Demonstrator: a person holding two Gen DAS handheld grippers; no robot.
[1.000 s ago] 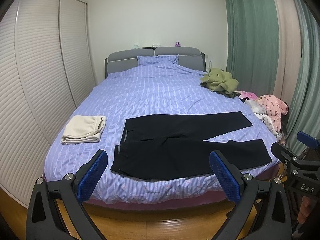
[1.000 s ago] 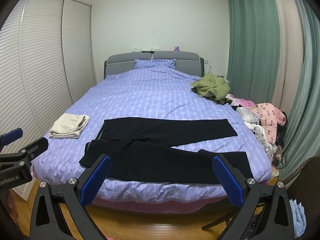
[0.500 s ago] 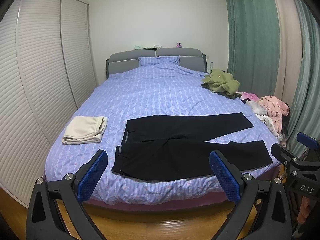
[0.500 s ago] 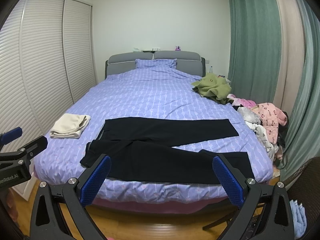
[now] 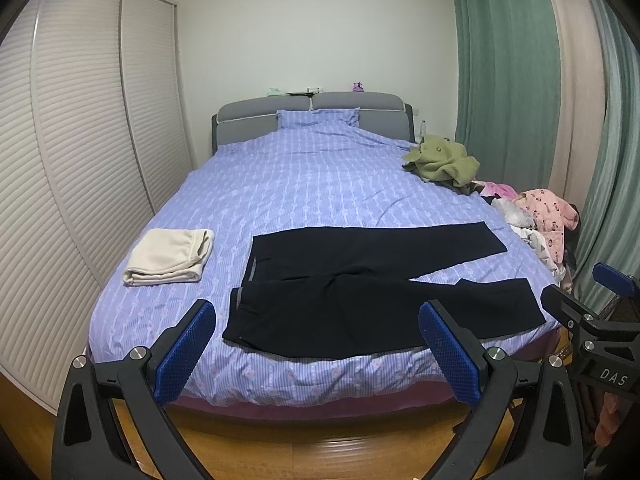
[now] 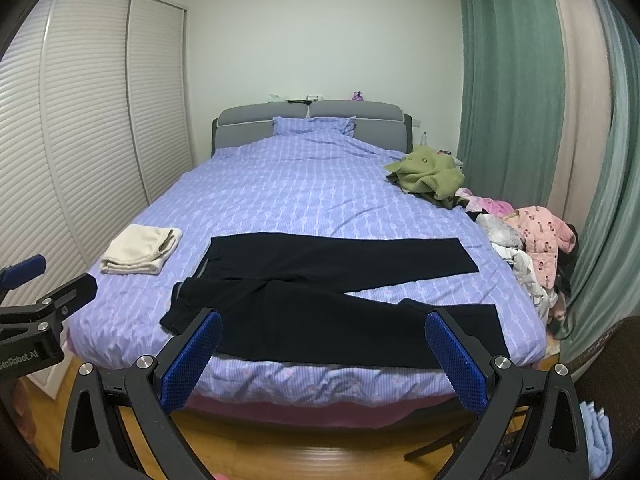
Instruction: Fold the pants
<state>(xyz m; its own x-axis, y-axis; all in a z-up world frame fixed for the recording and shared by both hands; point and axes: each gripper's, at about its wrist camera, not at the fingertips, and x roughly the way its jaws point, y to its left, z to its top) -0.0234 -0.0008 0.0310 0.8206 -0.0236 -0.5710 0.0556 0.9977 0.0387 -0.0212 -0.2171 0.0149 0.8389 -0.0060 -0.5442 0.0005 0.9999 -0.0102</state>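
Black pants (image 5: 372,300) lie flat across the foot end of the bed (image 5: 320,184), waist twd the left, legs splayed right. Left claw (image 5: 316,344) & right claw (image 6: 324,354) both wide open, empty, short of the bed edge. Folded cream towel (image 5: 170,256) left of the waist.

Black long pants (image 5: 360,300) spread across foot of lilac-covered bed (image 5: 320,184); folded cream towel (image 5: 170,256) left of waistband; crumpled olive-green garment (image 5: 440,158) behind, right edge.
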